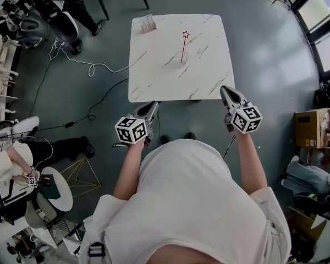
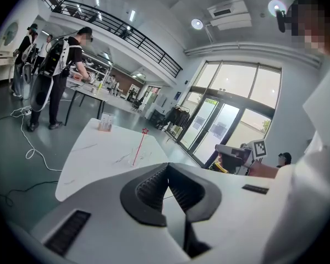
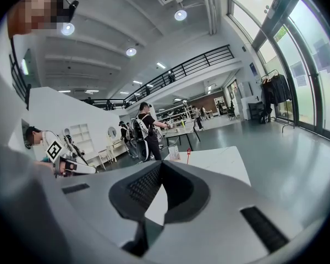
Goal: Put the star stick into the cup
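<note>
Head view: white marble surface standing on grey floor, person at its near edge. Star stick, thin and red with an outlined star on top, stands near the middle of the surface. It leans slightly and its lower end sits inside the clear cup. Cup is hard to make out against the marble, only a faint round outline. Small clear holder sits at the far left corner, well apart from the cup.

Left gripper is held just short of the near edge on the left, off the surface, tips pointing toward it. Right gripper is at the near right corner, tips just over the edge. Both are well apart from cup and stick.

Left gripper view: fingers pressed together at the tips, nothing between them. Stick shows beyond them, upright on the surface.

Right gripper view: fingers likewise pressed together at the tips and empty. Stick is a small red mark far ahead, beside the holder.

Surroundings, head view: white cable looped on the floor left of the surface, and a cardboard box by the right wall. Seated person at lower left. Gripper views show other people standing at tables in the background.
</note>
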`<state>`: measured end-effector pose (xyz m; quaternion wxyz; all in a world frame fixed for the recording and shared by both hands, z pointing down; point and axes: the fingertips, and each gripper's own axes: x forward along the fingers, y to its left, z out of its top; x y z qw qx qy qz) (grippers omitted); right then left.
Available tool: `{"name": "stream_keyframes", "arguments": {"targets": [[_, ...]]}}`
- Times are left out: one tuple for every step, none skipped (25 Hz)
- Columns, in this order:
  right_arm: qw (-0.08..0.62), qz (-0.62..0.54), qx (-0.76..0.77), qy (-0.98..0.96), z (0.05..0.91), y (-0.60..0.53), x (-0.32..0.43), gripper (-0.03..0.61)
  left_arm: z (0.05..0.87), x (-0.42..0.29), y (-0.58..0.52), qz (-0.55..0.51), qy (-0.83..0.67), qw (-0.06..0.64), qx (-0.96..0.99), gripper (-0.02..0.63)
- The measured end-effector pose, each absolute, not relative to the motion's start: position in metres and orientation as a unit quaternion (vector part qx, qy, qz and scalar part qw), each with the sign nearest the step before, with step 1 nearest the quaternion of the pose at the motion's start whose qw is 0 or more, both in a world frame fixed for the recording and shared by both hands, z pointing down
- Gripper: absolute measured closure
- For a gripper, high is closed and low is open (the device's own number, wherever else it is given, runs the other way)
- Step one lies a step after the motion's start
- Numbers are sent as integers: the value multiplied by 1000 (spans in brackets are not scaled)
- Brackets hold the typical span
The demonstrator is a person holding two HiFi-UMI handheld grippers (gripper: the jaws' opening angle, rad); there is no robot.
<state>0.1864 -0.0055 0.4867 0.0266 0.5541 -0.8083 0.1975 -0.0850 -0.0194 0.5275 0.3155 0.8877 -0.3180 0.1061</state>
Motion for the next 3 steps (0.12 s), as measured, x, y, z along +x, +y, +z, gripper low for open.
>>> {"name": "stream_keyframes", "arguments": {"targets": [[27, 198, 554, -808, 487, -5, 186, 554, 527, -86, -19, 106, -318, 315, 888, 600], [27, 199, 554, -808, 487, -4, 186, 554, 526, -86, -19, 105, -319, 315, 888, 600], [27, 199, 554, -808, 487, -4, 185, 554, 526, -86, -18, 105, -319, 315, 888, 600]]}}
